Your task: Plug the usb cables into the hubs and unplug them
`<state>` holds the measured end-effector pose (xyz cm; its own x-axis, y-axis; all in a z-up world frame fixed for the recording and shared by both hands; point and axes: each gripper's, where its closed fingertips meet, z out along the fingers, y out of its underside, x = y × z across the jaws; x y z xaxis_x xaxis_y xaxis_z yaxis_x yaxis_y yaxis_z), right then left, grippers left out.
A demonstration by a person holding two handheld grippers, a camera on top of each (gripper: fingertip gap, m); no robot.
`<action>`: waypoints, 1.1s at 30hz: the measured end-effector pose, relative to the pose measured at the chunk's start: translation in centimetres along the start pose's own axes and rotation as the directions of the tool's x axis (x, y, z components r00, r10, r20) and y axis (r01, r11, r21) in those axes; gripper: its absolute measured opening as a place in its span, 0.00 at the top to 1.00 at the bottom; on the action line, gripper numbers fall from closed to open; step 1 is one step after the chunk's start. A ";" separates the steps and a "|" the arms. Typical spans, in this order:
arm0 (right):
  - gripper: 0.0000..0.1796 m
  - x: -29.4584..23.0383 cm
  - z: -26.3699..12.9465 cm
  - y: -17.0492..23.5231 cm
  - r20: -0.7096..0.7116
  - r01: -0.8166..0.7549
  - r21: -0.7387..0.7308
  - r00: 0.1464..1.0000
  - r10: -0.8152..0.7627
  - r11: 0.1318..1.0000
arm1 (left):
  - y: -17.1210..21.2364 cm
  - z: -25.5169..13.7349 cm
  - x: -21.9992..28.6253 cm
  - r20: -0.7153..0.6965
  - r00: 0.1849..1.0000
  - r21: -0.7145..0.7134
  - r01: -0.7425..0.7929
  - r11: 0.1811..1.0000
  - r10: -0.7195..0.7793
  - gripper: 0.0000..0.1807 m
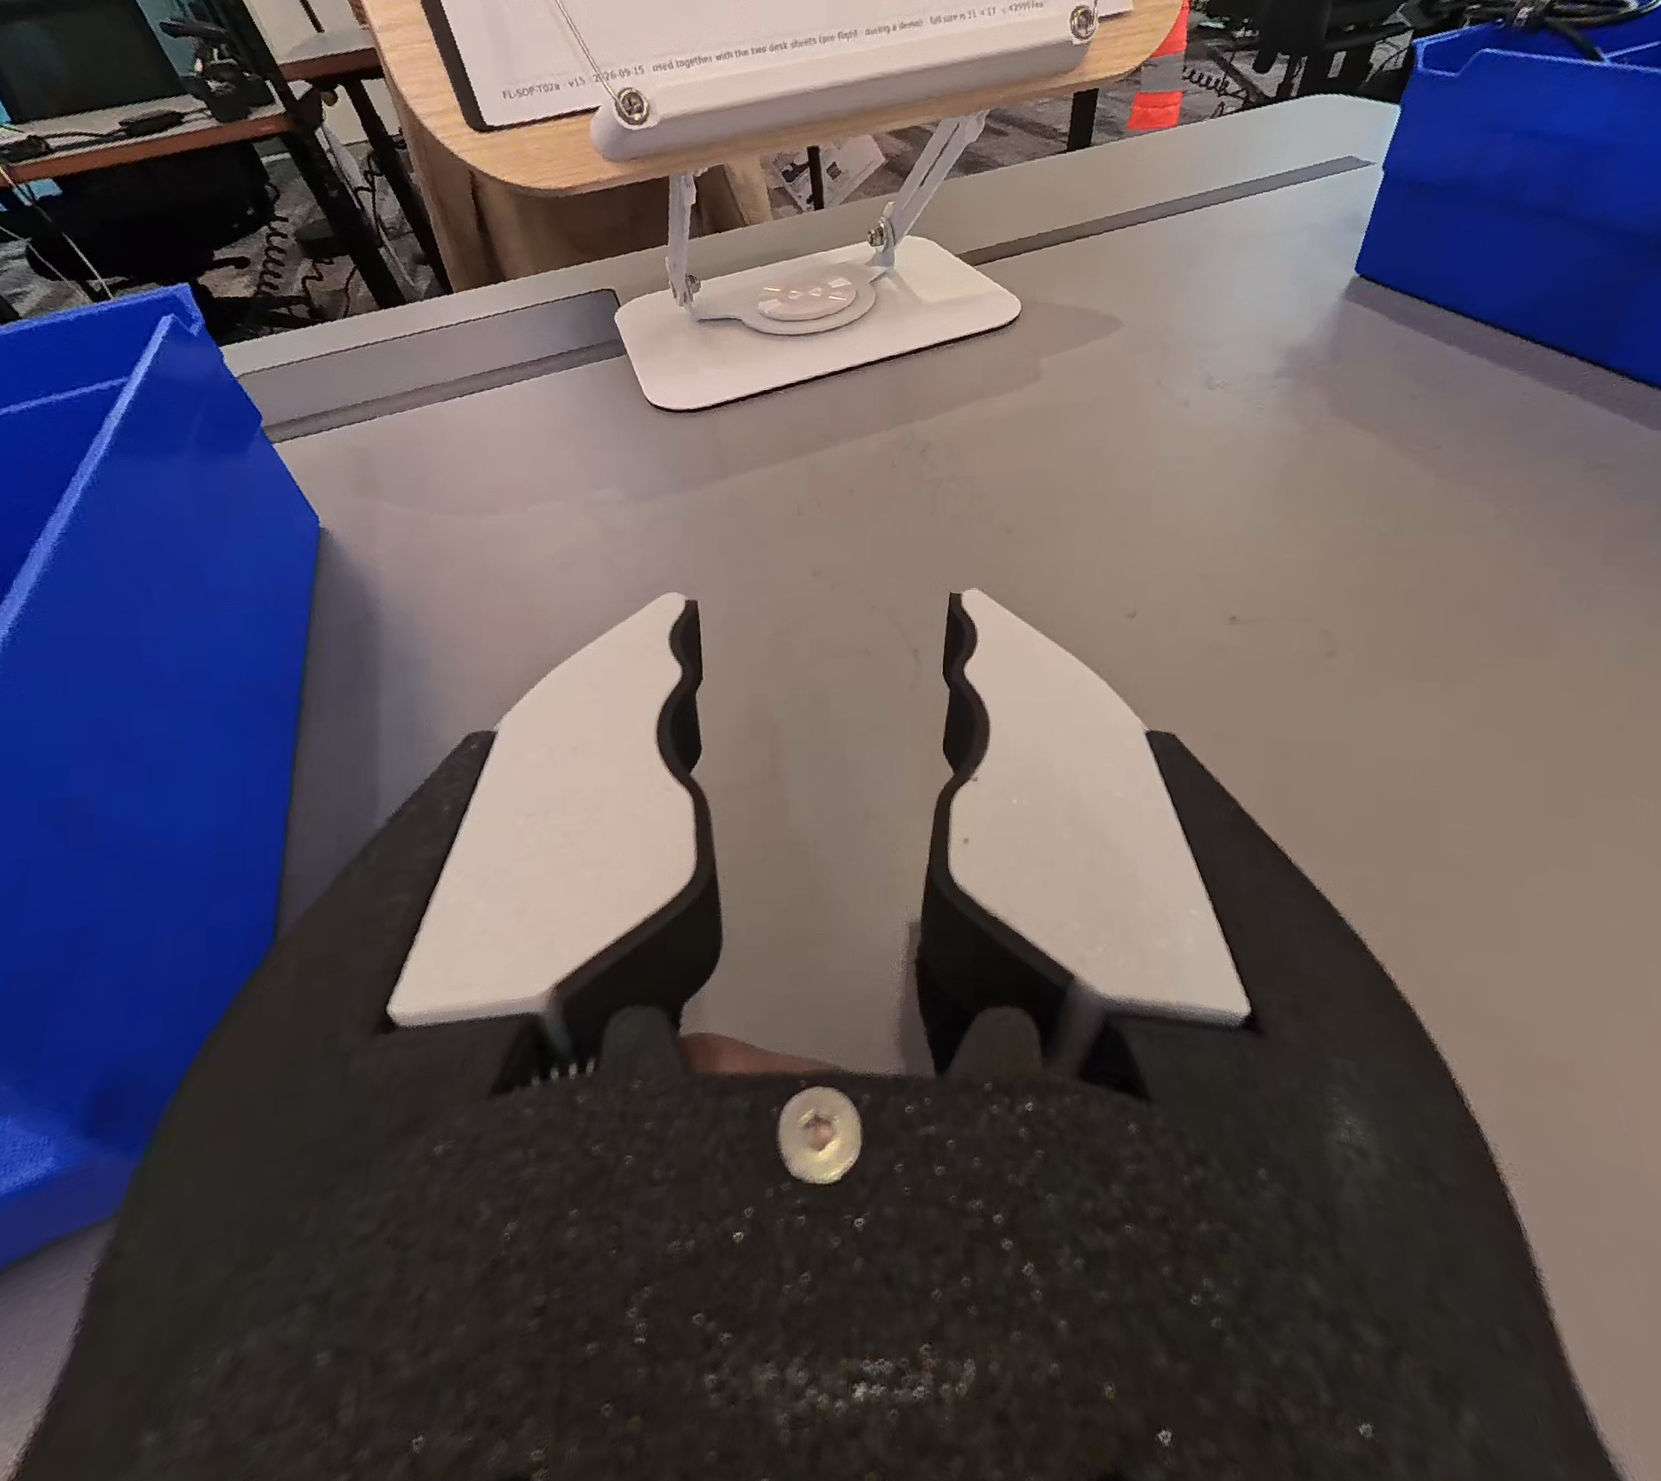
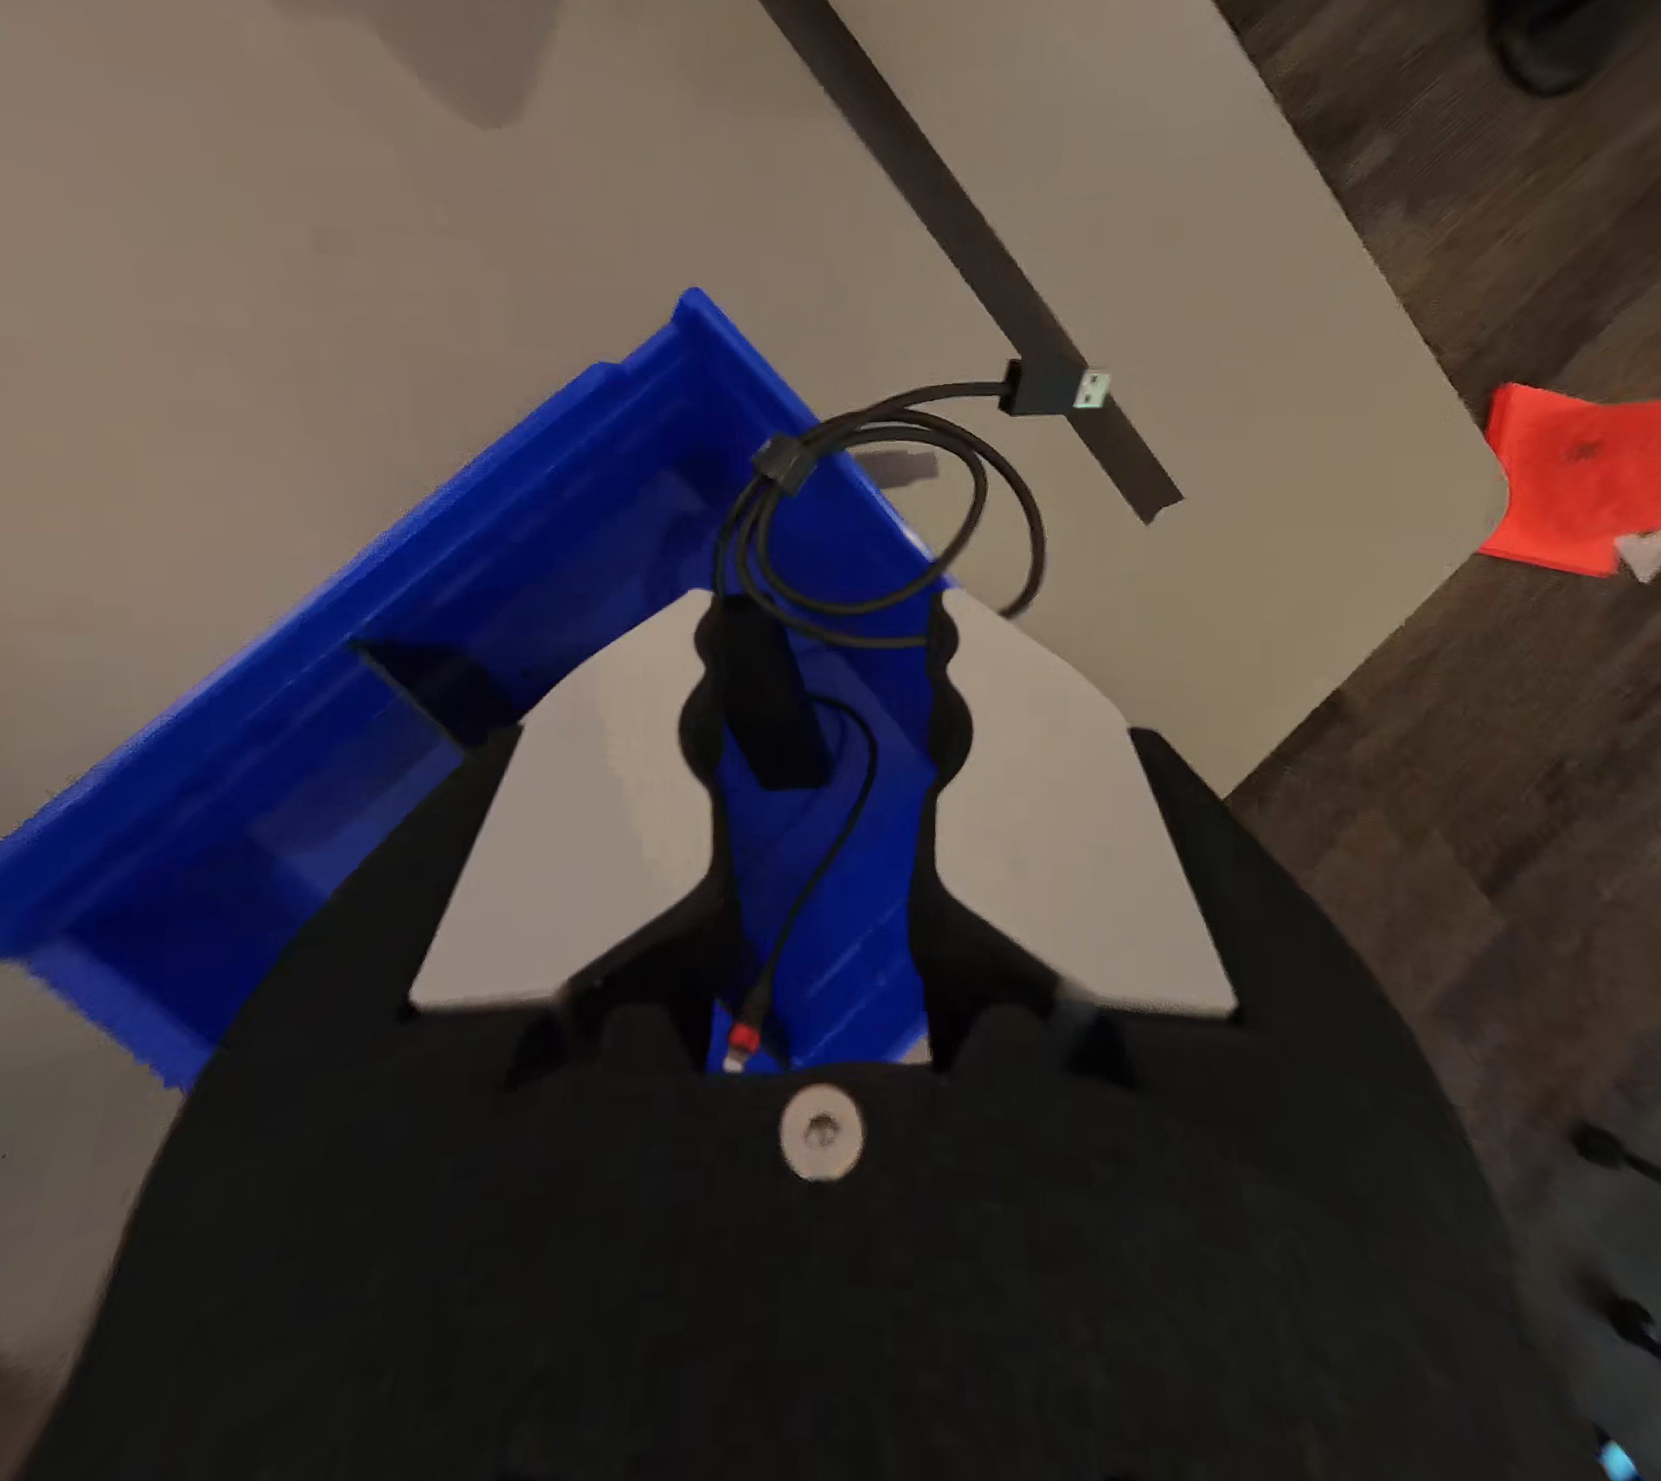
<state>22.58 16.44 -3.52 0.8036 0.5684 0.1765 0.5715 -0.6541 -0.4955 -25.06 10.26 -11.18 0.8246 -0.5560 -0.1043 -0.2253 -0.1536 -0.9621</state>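
Left gripper (image 1: 822, 620) released, parked over bare table (image 1: 1168, 539), nothing between jaws. Right gripper (image 2: 822, 611) spread wide over bin (image 2: 359, 629), probably lining up a grab: hub (image 2: 768, 710) between jaws, hugging left finger; plug (image 2: 1061, 388) beyond tips.

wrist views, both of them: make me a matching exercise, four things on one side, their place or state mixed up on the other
1 left gripper
2 black hub
3 usb plug
4 sheet stand

a seen against the dark strip
b white base on the grey table
c open and empty
d within the right gripper gap, above the blue bin

Pairs: 1-c, 2-d, 3-a, 4-b
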 end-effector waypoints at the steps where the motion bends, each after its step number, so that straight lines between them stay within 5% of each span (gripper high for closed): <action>1: 0.76 -0.9 1.0 -0.2 -0.006 0.012 -0.008 1.000 -0.012 1.000 | 0.0 0.0 0.0 0.002 1.000 -0.001 -0.005 1.000 0.005 0.71; 12: 0.93 -1.5 7.4 2.3 -0.180 0.087 -0.235 0.975 -0.131 0.968 | 0.5 -0.2 0.0 0.003 1.000 -0.012 -0.025 1.000 0.025 0.71; 18: 0.94 -7.7 4.8 3.1 0.144 0.339 -0.118 0.936 -0.321 0.933 | 0.5 -0.3 0.1 0.003 0.999 -0.013 -0.034 0.999 0.034 0.71; 21: 0.94 -8.7 4.8 6.3 0.260 0.332 -0.218 0.926 -0.273 0.918 | 0.5 -0.2 0.1 0.002 0.999 -0.016 -0.035 0.999 0.035 0.71; 29: 0.94 -7.1 7.3 9.9 0.292 0.089 -0.446 0.955 0.051 0.891 | 0.6 0.0 0.4 -0.004 0.999 -0.024 -0.048 0.999 0.047 0.71; 33: 0.94 -6.8 8.2 10.1 0.281 0.105 -0.526 0.958 0.056 0.844 | 0.7 0.1 0.5 -0.005 0.998 -0.029 -0.063 0.998 0.063 0.71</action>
<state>21.56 10.09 -16.71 0.7553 0.6480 -0.0981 0.6539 -0.7551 0.0470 -24.80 9.94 -11.96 0.8063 -0.5685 -0.1631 -0.2918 -0.1425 -0.9458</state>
